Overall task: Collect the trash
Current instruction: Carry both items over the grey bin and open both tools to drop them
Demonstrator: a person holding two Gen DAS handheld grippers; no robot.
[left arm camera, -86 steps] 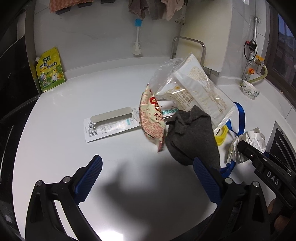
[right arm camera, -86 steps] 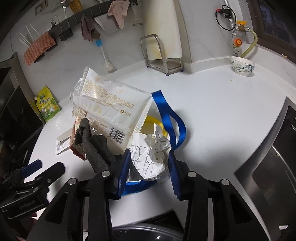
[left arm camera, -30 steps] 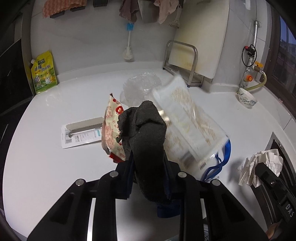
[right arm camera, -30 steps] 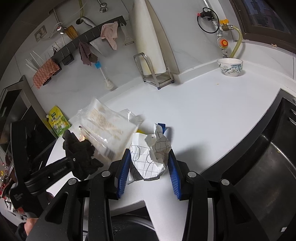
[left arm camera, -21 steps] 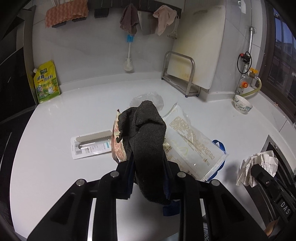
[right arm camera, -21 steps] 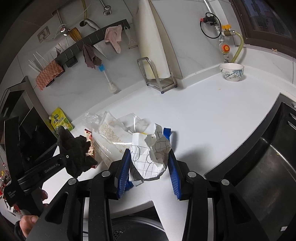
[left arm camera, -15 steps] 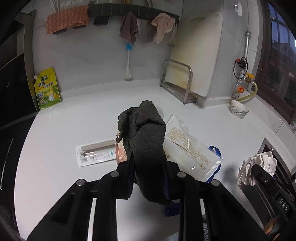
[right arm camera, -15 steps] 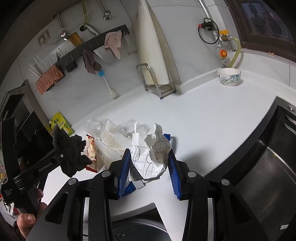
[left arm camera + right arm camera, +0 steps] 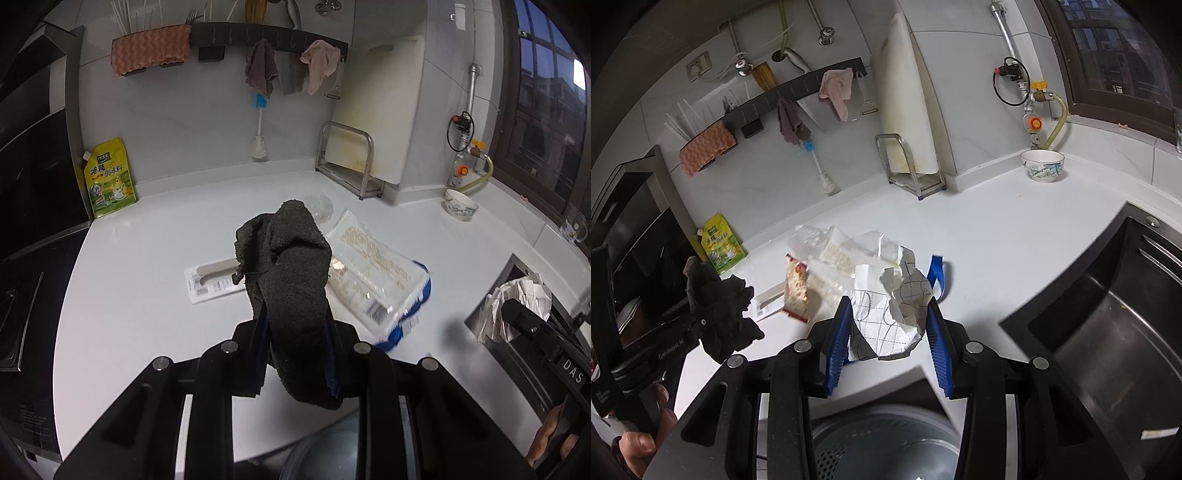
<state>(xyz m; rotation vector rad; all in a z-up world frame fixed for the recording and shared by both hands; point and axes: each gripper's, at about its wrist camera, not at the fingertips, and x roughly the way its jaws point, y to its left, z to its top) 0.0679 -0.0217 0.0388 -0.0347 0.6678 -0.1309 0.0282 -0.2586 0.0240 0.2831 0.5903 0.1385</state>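
Note:
My left gripper (image 9: 295,332) is shut on a dark grey rag (image 9: 291,273) and holds it above the white counter's front edge; the rag also shows in the right wrist view (image 9: 720,310). My right gripper (image 9: 888,328) is shut on a crumpled white paper (image 9: 890,302), which also shows in the left wrist view (image 9: 513,299). On the counter lie a white printed plastic bag (image 9: 373,273), a red snack wrapper (image 9: 796,286), a clear plastic wrapper (image 9: 809,236), a flat white card package (image 9: 210,278) and a blue strap (image 9: 936,275).
A round grey bin (image 9: 886,443) sits below both grippers at the counter's front. A dark sink (image 9: 1108,314) is to the right. A bowl (image 9: 1041,166), a cutting board in a metal rack (image 9: 912,147) and a yellow-green pouch (image 9: 109,177) stand along the back wall.
Both grippers have pulled back and up from the counter with the rag and paper. The white bag fell flat onto the counter. The bin has come into view below.

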